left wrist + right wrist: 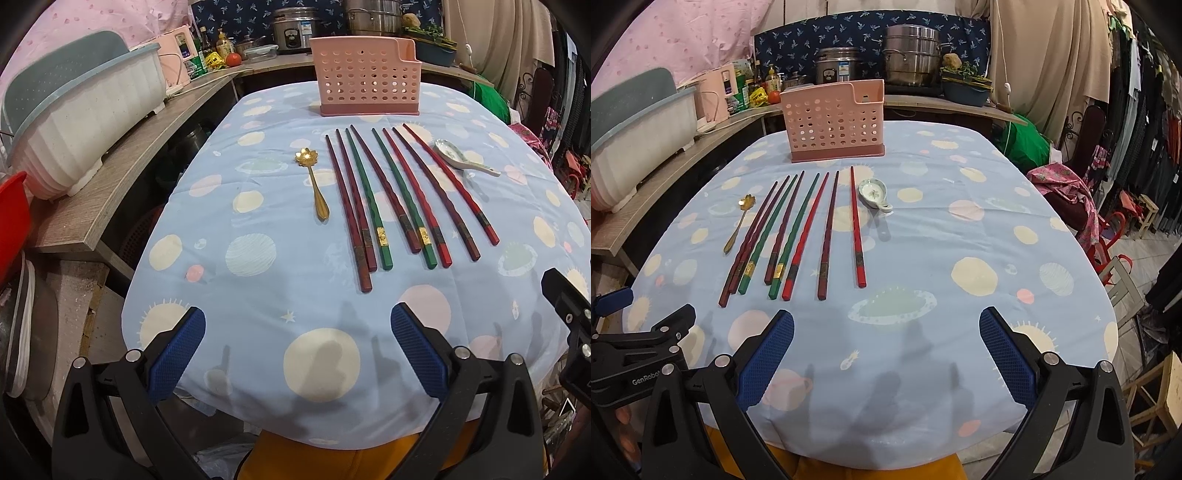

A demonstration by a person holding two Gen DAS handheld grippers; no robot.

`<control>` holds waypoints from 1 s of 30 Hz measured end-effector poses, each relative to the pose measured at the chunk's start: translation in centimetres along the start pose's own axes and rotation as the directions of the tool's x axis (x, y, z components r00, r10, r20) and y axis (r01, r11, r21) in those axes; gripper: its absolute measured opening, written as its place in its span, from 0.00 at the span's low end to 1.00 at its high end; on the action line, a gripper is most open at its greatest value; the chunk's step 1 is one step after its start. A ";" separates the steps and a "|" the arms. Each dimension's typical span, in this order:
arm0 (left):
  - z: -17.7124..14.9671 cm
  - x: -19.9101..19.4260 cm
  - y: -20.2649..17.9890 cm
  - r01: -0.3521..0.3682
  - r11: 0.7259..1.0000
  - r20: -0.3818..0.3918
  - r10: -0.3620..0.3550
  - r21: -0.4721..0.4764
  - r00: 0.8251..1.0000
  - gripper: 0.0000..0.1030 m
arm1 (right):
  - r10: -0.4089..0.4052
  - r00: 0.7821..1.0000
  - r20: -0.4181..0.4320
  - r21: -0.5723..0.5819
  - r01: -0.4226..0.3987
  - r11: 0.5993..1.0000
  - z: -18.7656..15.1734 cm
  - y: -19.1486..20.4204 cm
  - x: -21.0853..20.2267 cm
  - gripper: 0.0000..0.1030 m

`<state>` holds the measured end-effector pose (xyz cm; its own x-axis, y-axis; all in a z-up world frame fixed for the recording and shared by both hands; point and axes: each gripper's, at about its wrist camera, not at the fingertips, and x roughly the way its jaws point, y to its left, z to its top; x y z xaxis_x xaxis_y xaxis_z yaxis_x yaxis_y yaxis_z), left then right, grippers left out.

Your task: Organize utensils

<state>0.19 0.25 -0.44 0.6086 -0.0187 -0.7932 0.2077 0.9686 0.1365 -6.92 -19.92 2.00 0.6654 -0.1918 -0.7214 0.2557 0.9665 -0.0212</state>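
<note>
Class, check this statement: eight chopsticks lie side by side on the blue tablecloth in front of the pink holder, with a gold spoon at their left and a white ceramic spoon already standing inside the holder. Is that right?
One detail is wrong. The ceramic spoon is not in the pink holder; it lies on the tablecloth right of the chopsticks, as the right wrist view shows. The gold spoon is at their left, as stated.

table (pixel 258 295) — blue planet cloth | 8 chopsticks (pixel 388 199) | gold spoon (pixel 317 184) | ceramic spoon (pixel 461 158) | pink basket (pixel 365 81)

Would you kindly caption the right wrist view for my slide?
Open right tool faces eight chopsticks, two spoons and a pink holder.
</note>
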 end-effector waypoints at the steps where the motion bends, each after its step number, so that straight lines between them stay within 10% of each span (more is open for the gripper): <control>1: 0.0 0.0 0.0 0.000 1.000 0.000 0.000 -0.001 1.000 0.93 | 0.000 1.000 0.001 0.000 0.000 1.000 0.0 0.0 0.0 0.93; 30: -0.1 -0.2 0.4 -0.010 1.000 0.004 0.010 -0.008 1.000 0.93 | 0.012 1.000 0.014 -0.003 -0.012 1.000 0.5 0.6 -0.1 0.93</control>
<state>0.08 0.62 -0.29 0.6134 -0.0103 -0.7897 0.1959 0.9706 0.1395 -6.52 -19.41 2.44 0.6783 -0.1824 -0.7118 0.2453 0.9693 -0.0147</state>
